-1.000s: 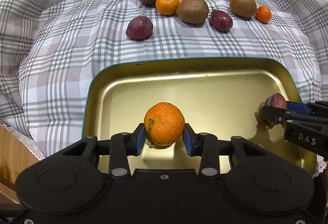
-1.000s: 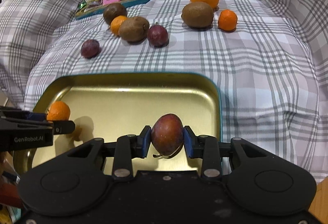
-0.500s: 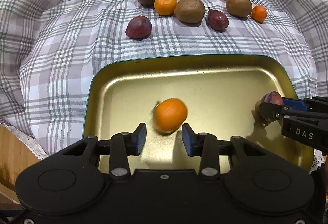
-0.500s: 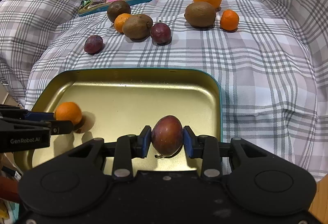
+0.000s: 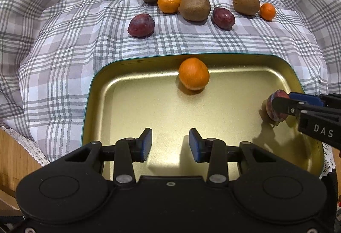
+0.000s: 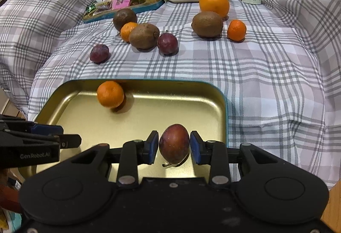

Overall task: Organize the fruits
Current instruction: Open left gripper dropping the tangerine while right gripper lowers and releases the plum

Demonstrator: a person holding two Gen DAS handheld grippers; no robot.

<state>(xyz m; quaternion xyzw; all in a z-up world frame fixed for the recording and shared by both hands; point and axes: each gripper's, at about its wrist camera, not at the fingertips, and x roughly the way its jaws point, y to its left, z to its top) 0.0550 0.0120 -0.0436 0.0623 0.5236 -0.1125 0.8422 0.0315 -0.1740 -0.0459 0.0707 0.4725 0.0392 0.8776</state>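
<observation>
Release confirmed: left gripper (image 5: 170, 143) spread, round orange mandarin (image 5: 193, 74) rolled to gold metal tray's (image 5: 127, 84) far rim; right gripper (image 6: 174, 145) pinching dark red plum (image 6: 174, 143).

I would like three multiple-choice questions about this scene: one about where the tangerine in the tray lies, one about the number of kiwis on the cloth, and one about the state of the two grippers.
1. Where does the tangerine lie in the tray?
A. at the far wall
B. between the left gripper's fingers
C. outside, on the cloth

2. How many kiwis lie on the cloth?
A. one
B. two
C. five

3. What do the grippers hold?
A. both hold nothing
B. the left holds the tangerine
C. only the right has a plum between its fingers

Answers: 1 A, the fruit sits against the far wall. 2 B, one kiwi and another. 3 C, the left gripper is open and bare; the plum sits in the right gripper.
</observation>
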